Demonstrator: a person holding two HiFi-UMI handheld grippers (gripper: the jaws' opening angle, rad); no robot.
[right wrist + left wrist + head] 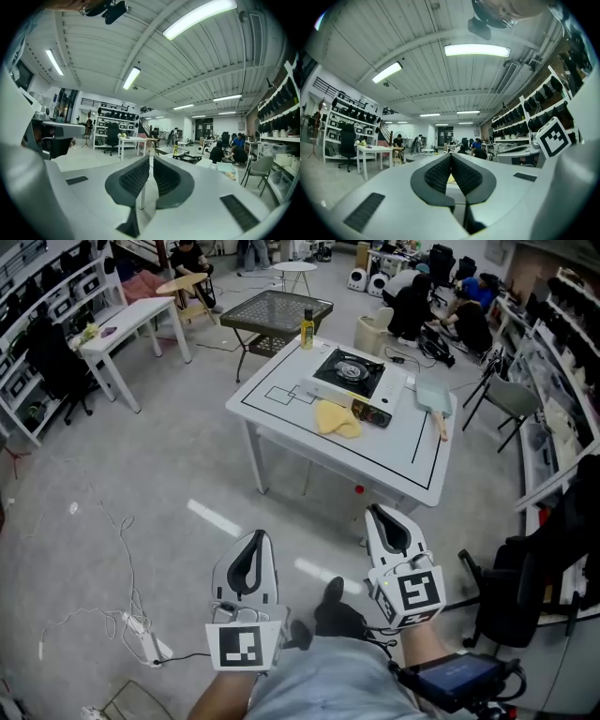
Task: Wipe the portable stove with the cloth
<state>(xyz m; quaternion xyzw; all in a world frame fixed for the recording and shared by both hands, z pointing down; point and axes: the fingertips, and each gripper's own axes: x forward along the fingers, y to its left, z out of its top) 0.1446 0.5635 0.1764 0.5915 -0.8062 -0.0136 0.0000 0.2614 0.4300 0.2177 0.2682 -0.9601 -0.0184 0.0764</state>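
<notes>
Left gripper [254, 538]: fingers [436, 176] closed, ribbed pads meeting at the tips, nothing between them. Only a speck of yellow shows far off through the slot below the tips.

Right gripper [378, 513]: fingers [133, 178] likewise drawn together and empty.

Both grippers are carried low in front of the body, side by side and roughly level, noses aimed at the white worktop [281, 413]. This looks like a carrying posture for an approach rather than a working one. Closed, empty fingers fit that, since there is nothing within reach to take hold of.

Cloth [336, 418]: yellow and crumpled, lying on the worktop just in front of the portable stove [349, 371], at its near edge. It is well apart from both grippers, with open floor [141, 474] between. It sits right by the surface it is meant to wipe, so little travel should be needed once it is picked up.

The stove lies flat inside the marked rectangle on the worktop, burner up.

Also on the worktop:
- a yellow bottle [307, 329] at the far edge
- a pale flat tool [433, 397] with a wooden handle, to the stove's right

On the floor to the left, clear of the direct line to the worktop:
- a thin white cable [122, 549]
- a power strip [145, 638]

Judgement: wiping is not yet begun. Next comes closing the distance, opening one pair of fingers and taking the cloth.
</notes>
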